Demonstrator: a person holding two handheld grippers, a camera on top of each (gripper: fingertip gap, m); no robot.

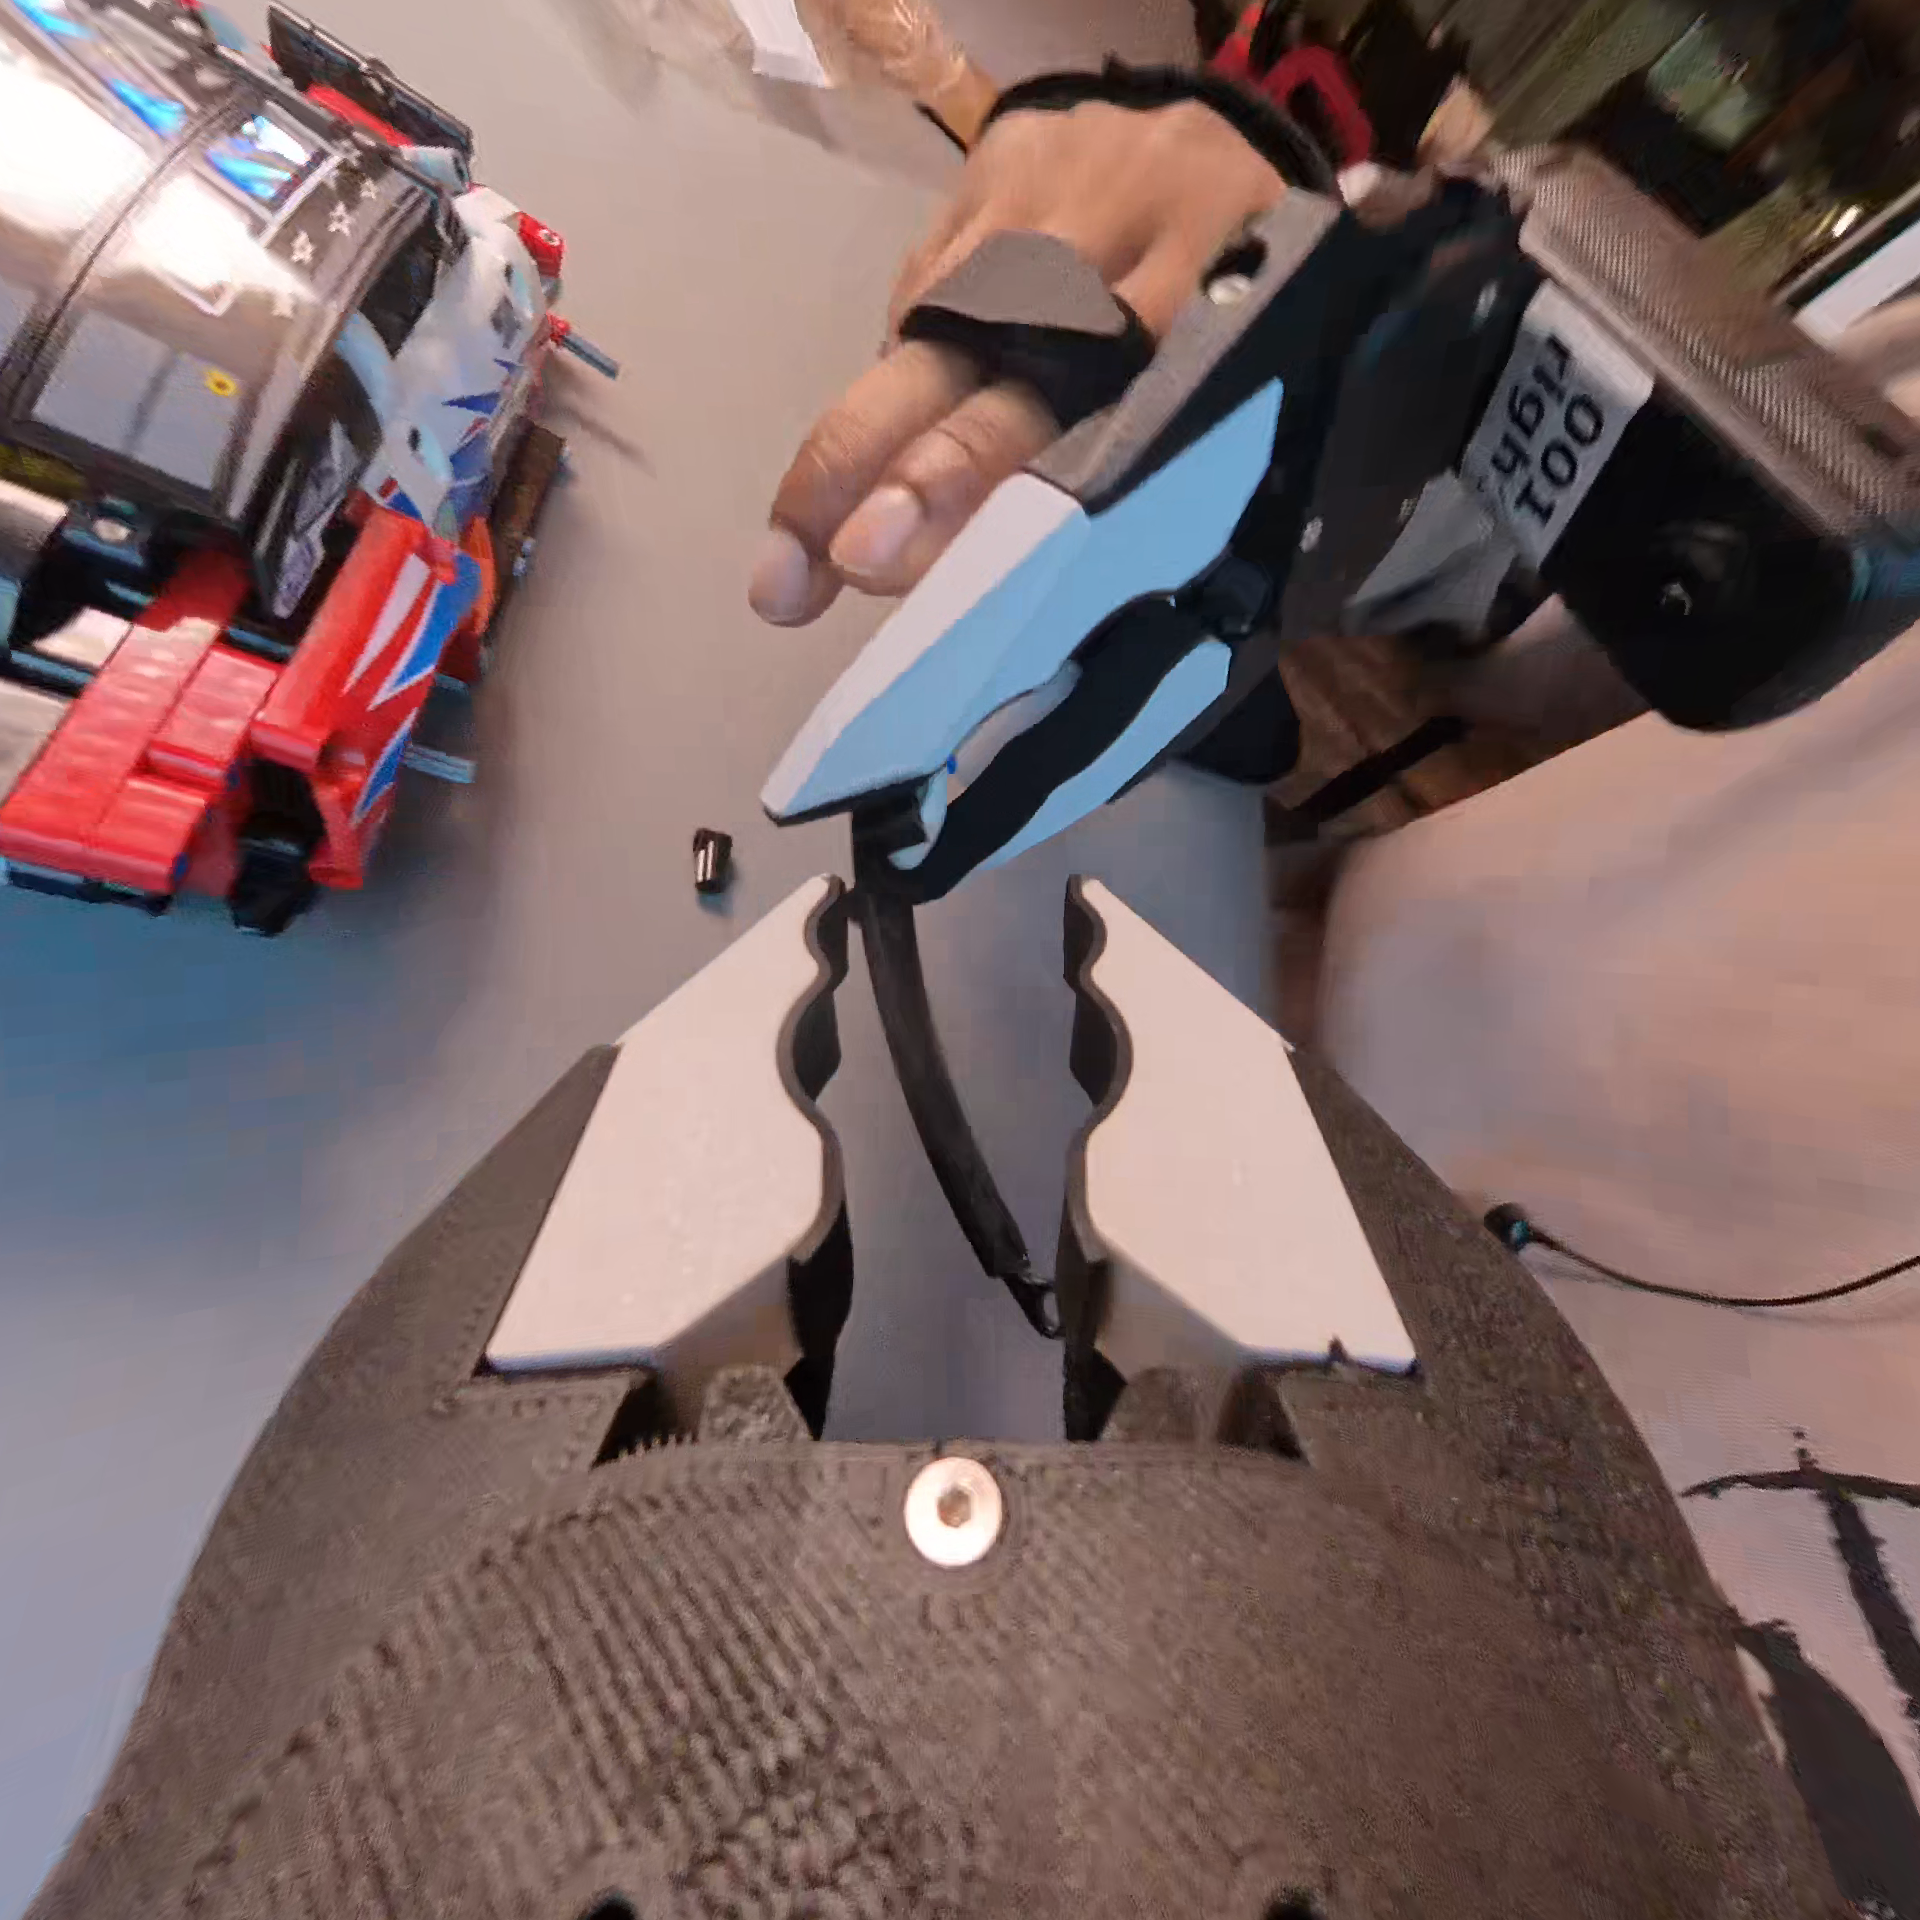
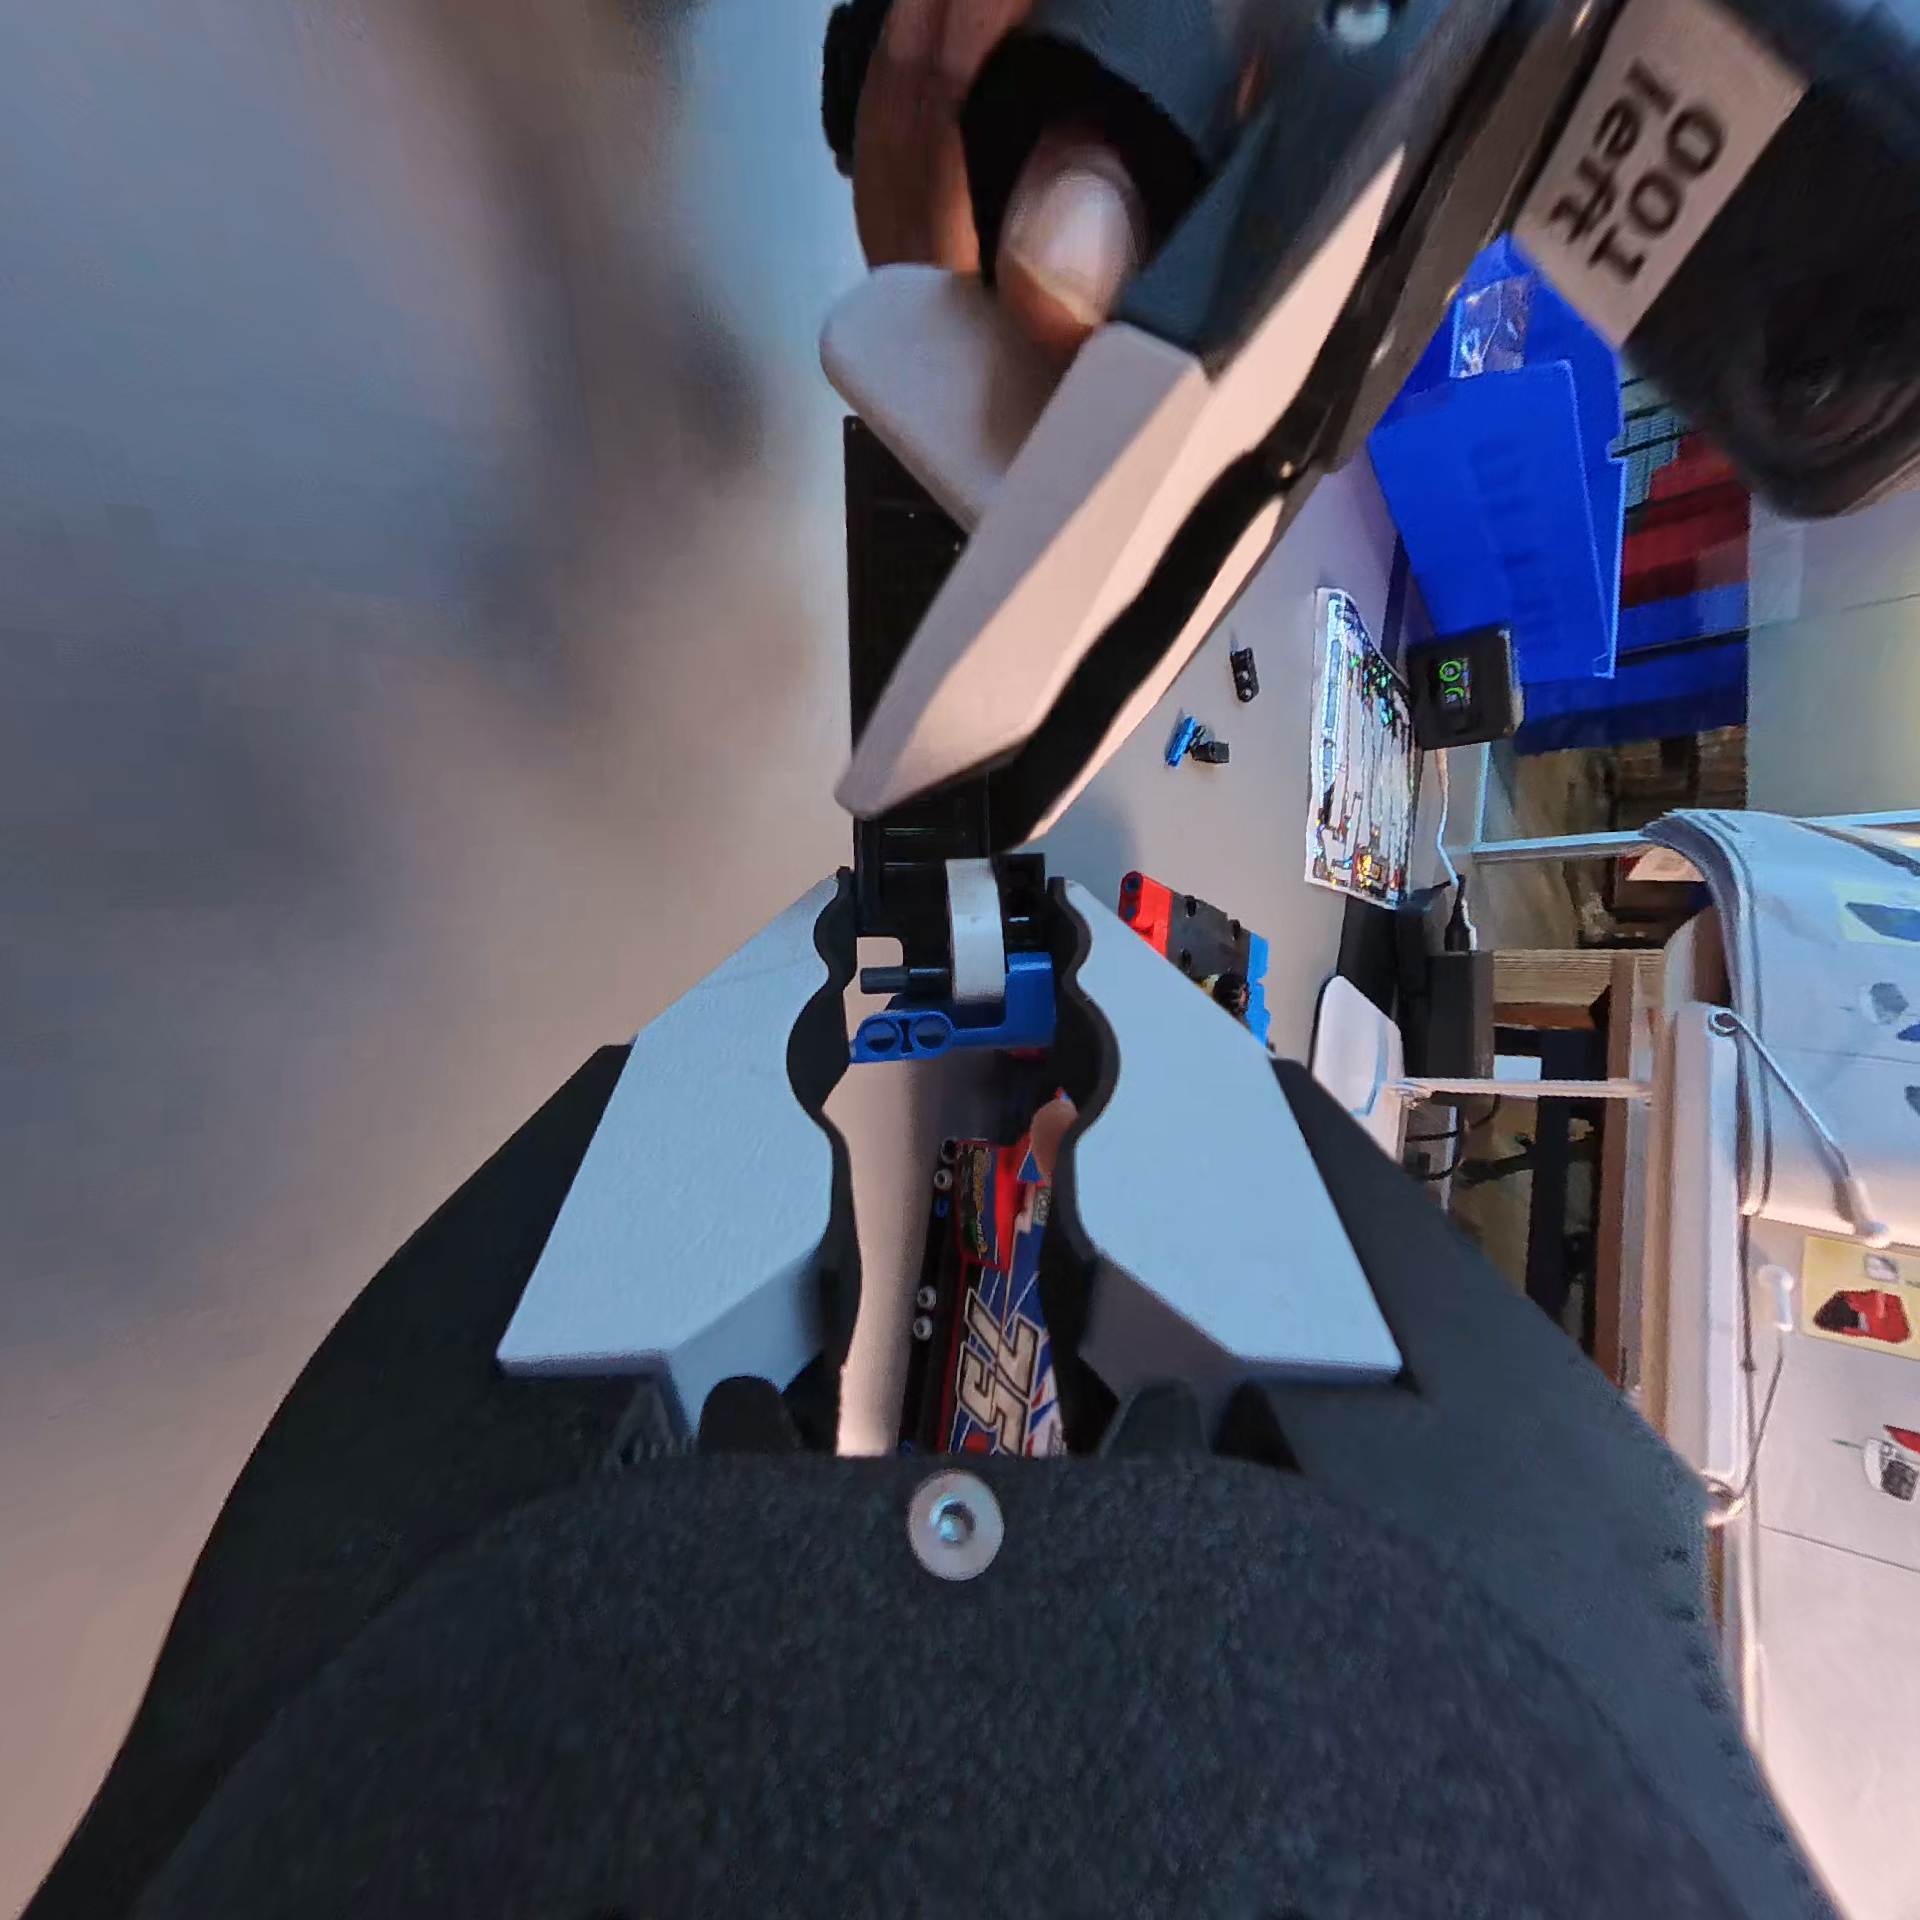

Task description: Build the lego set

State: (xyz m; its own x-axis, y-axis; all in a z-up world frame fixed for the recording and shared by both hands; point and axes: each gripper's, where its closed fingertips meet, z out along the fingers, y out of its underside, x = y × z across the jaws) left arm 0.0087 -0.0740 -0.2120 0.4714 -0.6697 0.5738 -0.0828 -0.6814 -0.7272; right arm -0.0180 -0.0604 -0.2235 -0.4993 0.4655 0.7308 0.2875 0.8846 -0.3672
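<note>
Grey-fingered, my right tongs [image 2: 951, 940] pinch a small black, white and blue lego sub-assembly [image 2: 961, 961] at their tips. My left tongs [image 1: 951, 894] stand narrowly parted around its curved black panel [image 1: 935, 1081], gripping nothing I can see. Far left, the red and white lego car [image 1: 260, 499] sits on the grey table [image 1: 675, 520], a loose black pin [image 1: 711, 858] nearby.

Blue bins [image 2: 1507, 499], small black device w/ lit screen [image 2: 1463, 686], black cable [image 1: 1704, 1283].

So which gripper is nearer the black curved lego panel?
Right. The right gripper is shut on the far end of the black curved panel; the left gripper is open, straddling it without gripping.
</note>
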